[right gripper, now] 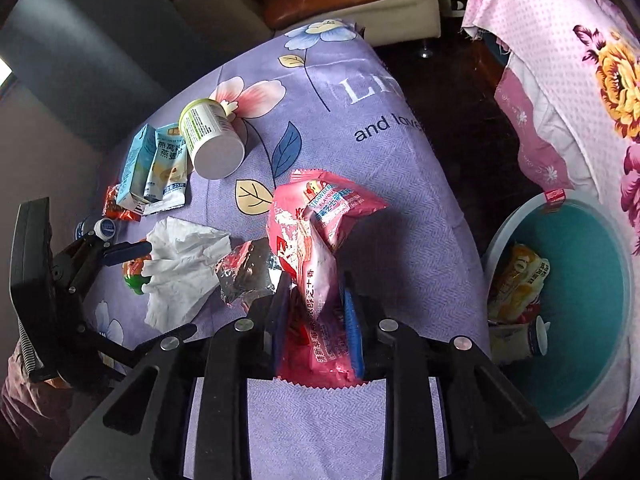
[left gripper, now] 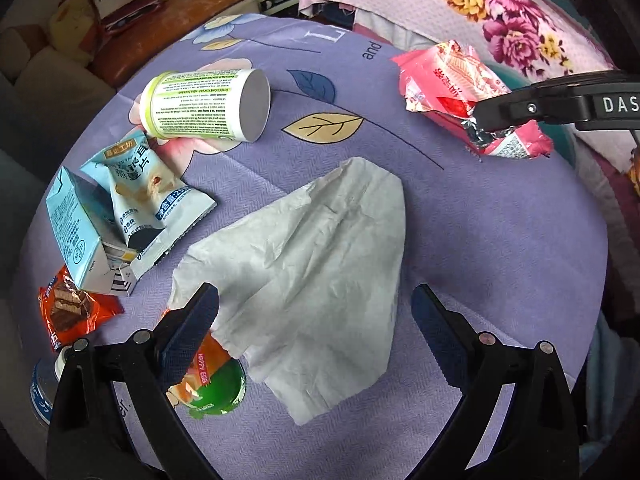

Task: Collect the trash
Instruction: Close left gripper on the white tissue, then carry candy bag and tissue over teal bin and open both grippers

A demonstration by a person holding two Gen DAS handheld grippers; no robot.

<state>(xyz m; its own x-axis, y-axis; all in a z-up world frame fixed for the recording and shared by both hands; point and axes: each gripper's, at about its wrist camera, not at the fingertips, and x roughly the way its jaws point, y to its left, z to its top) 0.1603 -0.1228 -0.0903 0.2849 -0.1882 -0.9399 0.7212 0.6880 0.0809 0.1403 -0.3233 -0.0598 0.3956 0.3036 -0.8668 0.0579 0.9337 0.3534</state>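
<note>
We hold the right gripper (right gripper: 316,300) with its fingers (right gripper: 280,312) closed on a crumpled pink foil snack wrapper (right gripper: 316,232), which stands up between them above the purple flower-printed cloth covering the surface (right gripper: 360,152); the left wrist view shows the same wrapper (left gripper: 444,80) pinched at its lower end by the black right fingers (left gripper: 504,114). Our left gripper (left gripper: 316,320) hangs over a creased white paper tissue (left gripper: 320,260) with its fingers (left gripper: 192,320) spread wide on either side of it, holding nothing. Partly under the tissue's near-left corner lies an orange and green plastic egg-shaped packet (left gripper: 212,384), just beside the left finger. To the left on the cloth we see a white cylindrical tub with a pale green lid (left gripper: 208,104) lying on its side, a light blue foil sachet (left gripper: 152,196) leaning on a light blue cardboard carton (left gripper: 80,232), an orange chocolate-wafer wrapper (left gripper: 72,312) and, at the edge, a blue-labelled round container (left gripper: 40,392) only partly in view. Off the surface to the right stands a round teal plastic bin with a pale rim (right gripper: 592,280), already holding a yellow snack packet (right gripper: 516,284) and a small white cup (right gripper: 516,340). A pink floral fabric (right gripper: 580,60) hangs behind the bin.
</note>
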